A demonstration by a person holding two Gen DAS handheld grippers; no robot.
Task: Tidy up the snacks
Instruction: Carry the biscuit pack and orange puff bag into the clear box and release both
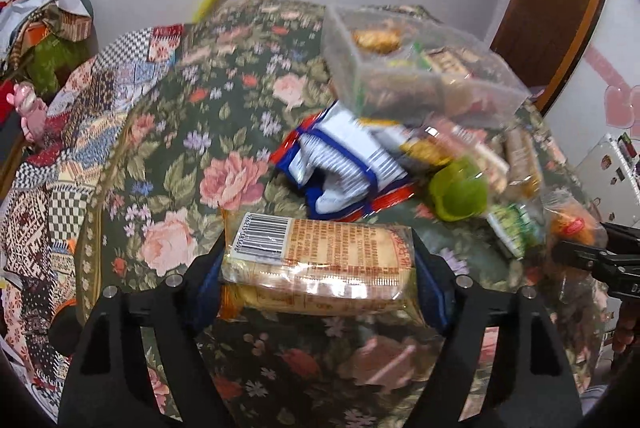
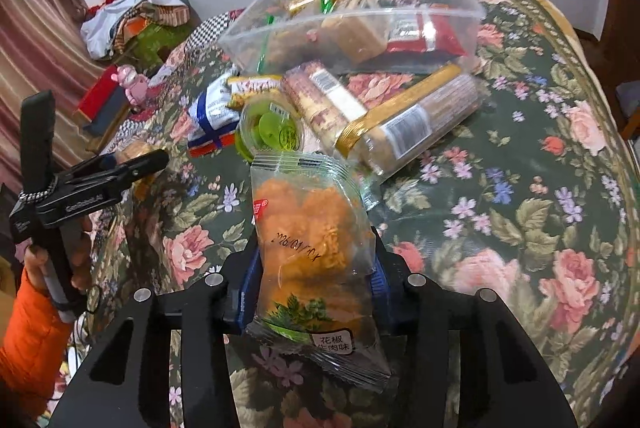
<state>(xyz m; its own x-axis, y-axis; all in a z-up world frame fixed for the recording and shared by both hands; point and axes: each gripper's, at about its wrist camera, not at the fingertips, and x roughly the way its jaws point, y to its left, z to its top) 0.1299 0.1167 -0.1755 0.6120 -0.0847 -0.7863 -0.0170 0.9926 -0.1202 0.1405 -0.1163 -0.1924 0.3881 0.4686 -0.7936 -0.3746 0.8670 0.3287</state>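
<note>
My left gripper (image 1: 318, 268) is shut on a clear pack of pale biscuits with a barcode (image 1: 316, 260), held crosswise just above the floral tablecloth (image 1: 208, 132). My right gripper (image 2: 310, 280) is shut on a clear packet of orange fried snacks (image 2: 312, 244), which stands upright between the pads. A clear plastic box (image 2: 360, 24) with several snacks inside stands at the back of the table, also in the left wrist view as the clear box (image 1: 416, 68). Between box and grippers lies a pile: a blue-and-white bag (image 1: 340, 168), a green jelly cup (image 2: 272, 128), and long biscuit rolls (image 2: 404, 124).
The left gripper body (image 2: 92, 180), held by a hand in an orange sleeve (image 2: 28, 332), shows at the left of the right wrist view. A patchwork-covered seat with clothes (image 1: 52, 28) and a pink toy (image 1: 30, 108) lies left of the table. A wooden door (image 1: 560, 8) stands behind.
</note>
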